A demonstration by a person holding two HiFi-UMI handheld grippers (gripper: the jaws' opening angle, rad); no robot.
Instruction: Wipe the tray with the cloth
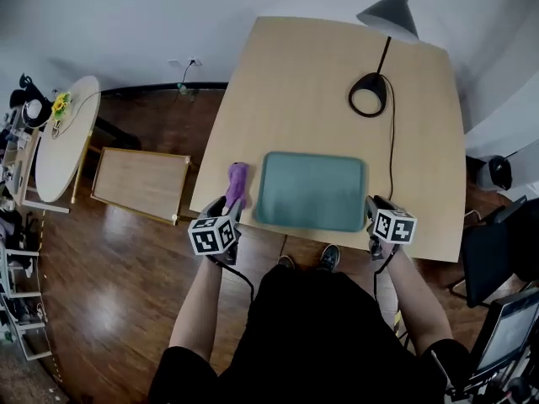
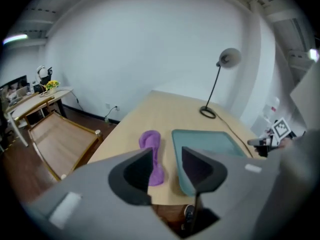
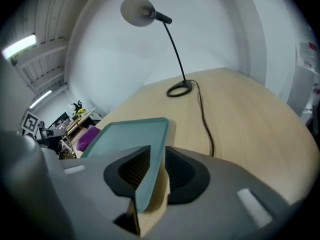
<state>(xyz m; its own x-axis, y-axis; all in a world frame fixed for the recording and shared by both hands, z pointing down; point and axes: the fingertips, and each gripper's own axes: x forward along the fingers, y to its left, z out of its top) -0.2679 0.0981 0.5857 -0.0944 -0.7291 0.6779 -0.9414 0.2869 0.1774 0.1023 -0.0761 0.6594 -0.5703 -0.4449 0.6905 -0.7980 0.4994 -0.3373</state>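
Near the lower edge of the tabletop in the head view, the teal tray lies flat, its long axis running left to right across the frame. Just beside its left short side, separated by a strip of bare wood, lies the purple cloth, a narrow bundle whose long axis runs up the frame, away from the person. The left gripper is the nearer one: its fingers stand released and empty. The cloth lies straight ahead of them, lengthwise along the line of approach. The right gripper hovers at the tray's lower right corner, its fingers parted, with that corner showing in the gap but not visibly pinched. A desk lamp stands well apart, upper right. Wiping is judged not yet begun; the cloth must be grasped first.
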